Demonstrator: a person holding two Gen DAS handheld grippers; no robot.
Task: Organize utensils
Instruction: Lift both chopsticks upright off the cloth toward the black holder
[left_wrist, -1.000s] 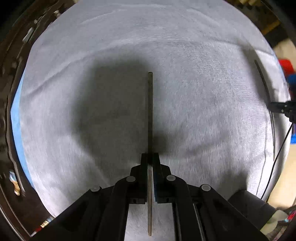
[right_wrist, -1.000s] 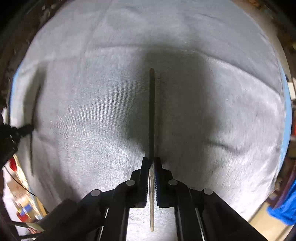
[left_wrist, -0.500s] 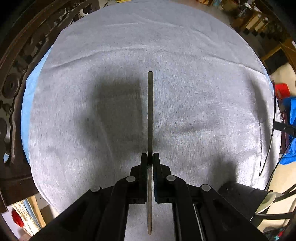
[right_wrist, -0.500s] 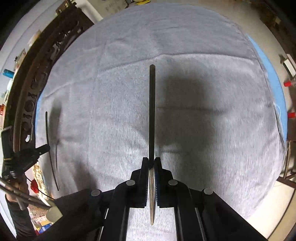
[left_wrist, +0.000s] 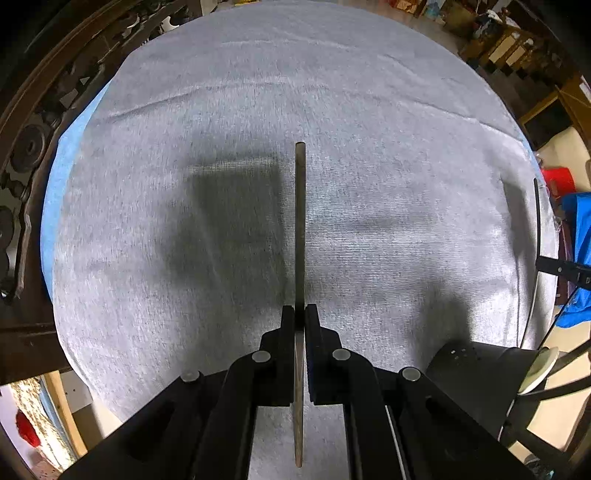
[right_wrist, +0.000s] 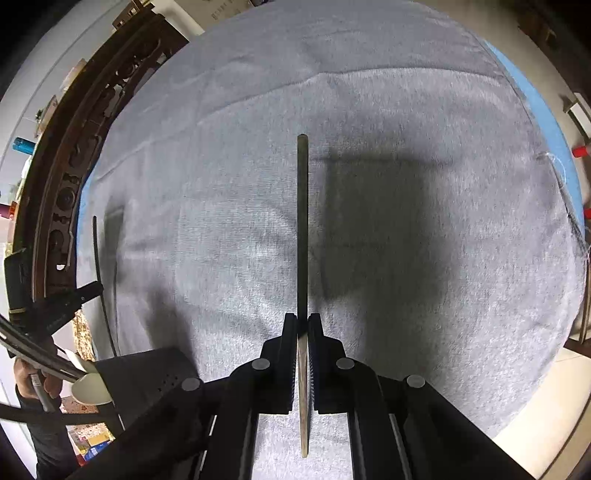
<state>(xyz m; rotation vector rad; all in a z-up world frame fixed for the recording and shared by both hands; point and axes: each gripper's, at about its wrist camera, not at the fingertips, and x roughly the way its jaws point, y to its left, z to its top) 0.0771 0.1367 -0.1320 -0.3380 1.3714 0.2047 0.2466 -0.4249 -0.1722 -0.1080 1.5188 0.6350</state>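
Note:
My left gripper (left_wrist: 299, 312) is shut on a thin dark chopstick (left_wrist: 300, 229) that points straight ahead, above the grey cloth. My right gripper (right_wrist: 302, 319) is shut on a second dark chopstick (right_wrist: 302, 221), also pointing straight ahead above the cloth. Each gripper shows at the edge of the other's view: the right gripper with its chopstick (left_wrist: 538, 221) at the far right of the left wrist view, the left gripper with its chopstick (right_wrist: 99, 273) at the far left of the right wrist view.
A grey cloth (left_wrist: 369, 110) covers the table, over a blue layer (left_wrist: 55, 177) that shows at the edges. A dark carved wooden backrest (right_wrist: 70, 170) curves along the left. Cluttered floor and shelves lie beyond the table's edge.
Both grippers have risen from the cloth with their chopsticks; more of the table and its surroundings shows now. The grips have not changed.

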